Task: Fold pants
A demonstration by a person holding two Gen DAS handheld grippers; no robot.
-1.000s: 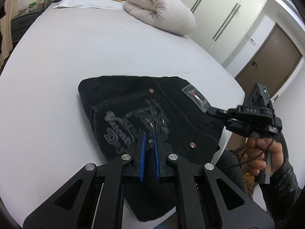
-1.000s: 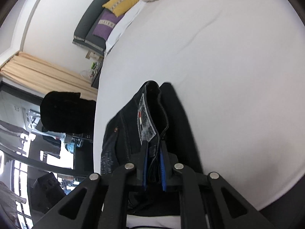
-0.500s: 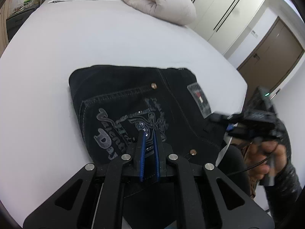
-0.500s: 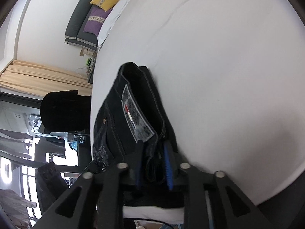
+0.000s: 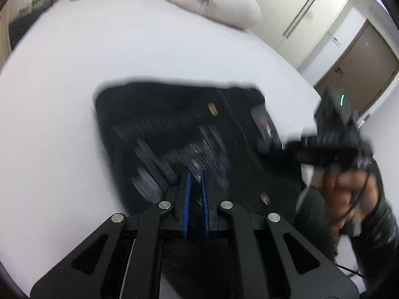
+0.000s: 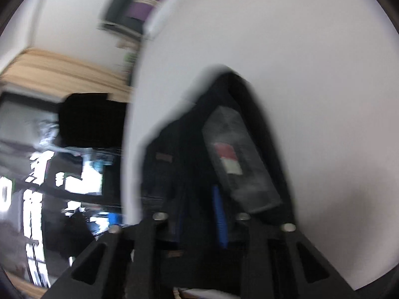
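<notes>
Left tongs [image 5: 195, 178] pinched nearly together, apparently on a fold of the black jeans [image 5: 174, 134] on the white bed [image 5: 124, 49]. Right tongs [image 6: 199, 199], just closing, seem clamped on the waistband, though blur hides it. Final tidy-up of the fold; next, release cleanly. Stiff denim, rivets, grey patch, squarish bundle.

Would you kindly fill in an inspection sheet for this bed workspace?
Surface: white bed, bare around the garment.
Job's things: black pants lie folded, patch label on top.
Clutter: rolled duvet at the far end.
Grippers: left gripper shut over the pants, grip unclear; right gripper blurred, just closed at the label edge.
Cables: thin cable by the hand.
Surroundings: wardrobe, brown door.
</notes>
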